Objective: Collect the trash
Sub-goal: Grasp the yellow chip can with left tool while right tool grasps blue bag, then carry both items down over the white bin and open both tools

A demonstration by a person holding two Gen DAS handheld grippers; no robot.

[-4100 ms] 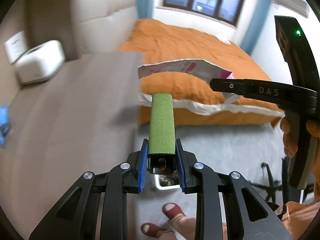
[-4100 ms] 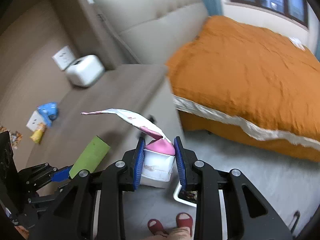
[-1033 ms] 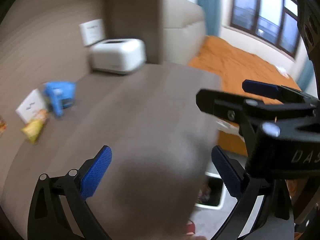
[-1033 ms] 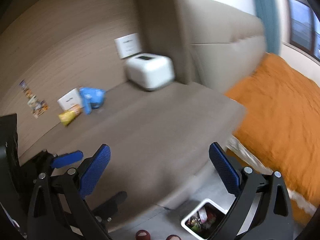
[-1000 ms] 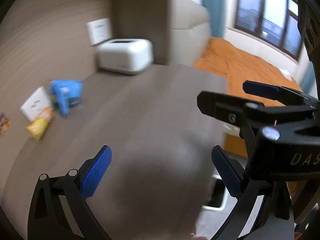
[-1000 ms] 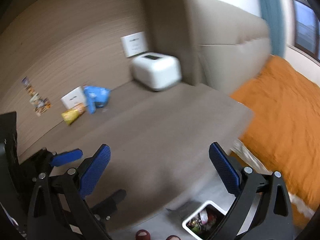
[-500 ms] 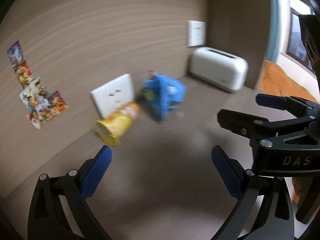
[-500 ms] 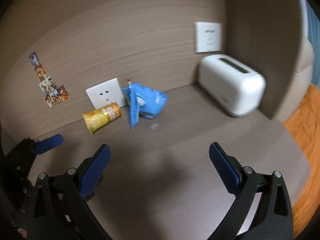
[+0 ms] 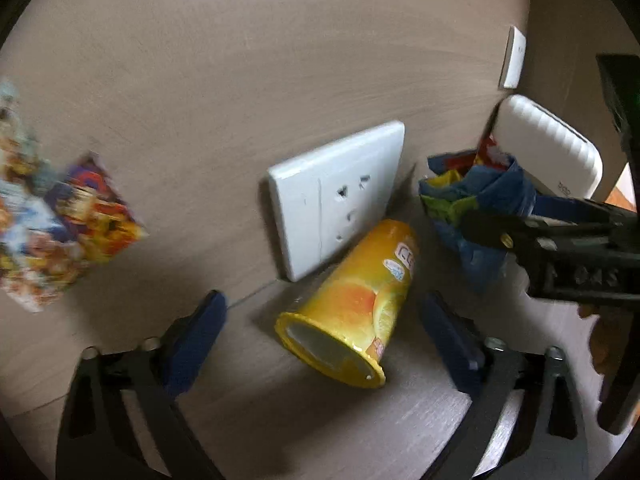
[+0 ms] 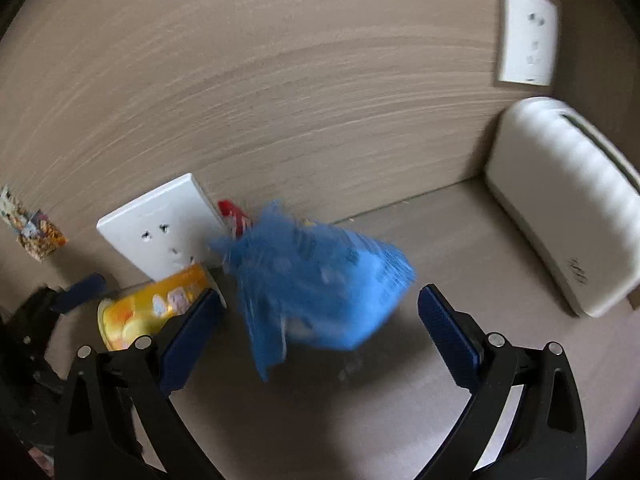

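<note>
A yellow cup [image 9: 356, 308] lies on its side on the wooden surface against the wall, its open mouth towards me. My left gripper [image 9: 324, 340] is open and empty, its jaws on either side of the cup's mouth. A crumpled blue snack bag [image 10: 316, 288] lies to the right of the cup [image 10: 152, 308]. My right gripper [image 10: 316, 340] is open and empty with the bag just ahead between its jaws. The bag also shows in the left wrist view [image 9: 472, 208], partly behind the right gripper's fingers [image 9: 560, 232].
A white wall socket [image 9: 336, 200] sits just behind the cup. A white ribbed box [image 10: 568, 208] stands at the right on the surface. A second socket [image 10: 528, 28] is higher on the wall. Colourful stickers [image 9: 52, 220] are on the wall at the left.
Both grippers have moved in close to the wall. The cup now lies between the left jaws and the blue bag just ahead of the right jaws. Both stay open.
</note>
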